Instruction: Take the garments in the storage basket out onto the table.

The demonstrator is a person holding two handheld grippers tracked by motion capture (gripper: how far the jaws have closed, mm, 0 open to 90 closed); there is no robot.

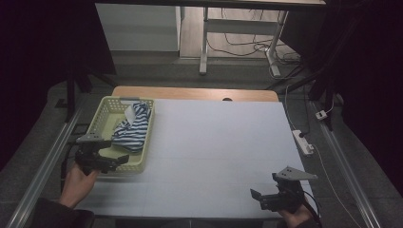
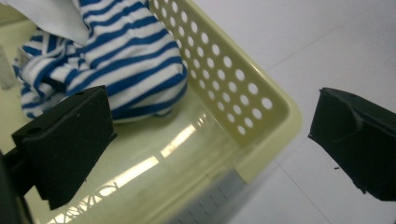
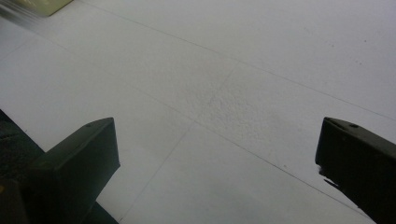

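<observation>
The white table (image 1: 214,156) is the largest thing here, with a strip of bare wood along its far edge. On its left side stands a pale yellow perforated basket (image 1: 105,107), long side running away from the person. Inside the basket lies a blue-and-white striped garment (image 1: 134,126), bunched against the basket's right wall and toward its middle, with a white piece of fabric (image 1: 129,113) on top at the far end.

The left gripper (image 1: 113,160) hangs over the basket's near right corner. In the left gripper view its jaws stand wide apart and hold nothing: one jaw is over the basket's bare floor just short of the striped garment (image 2: 121,60), the other is outside the basket wall (image 2: 233,88), over the table.

The right gripper (image 1: 260,197) is far from the basket, near the table's near right corner. Its jaws are also spread wide with nothing between them, above bare tabletop (image 3: 224,93).
</observation>
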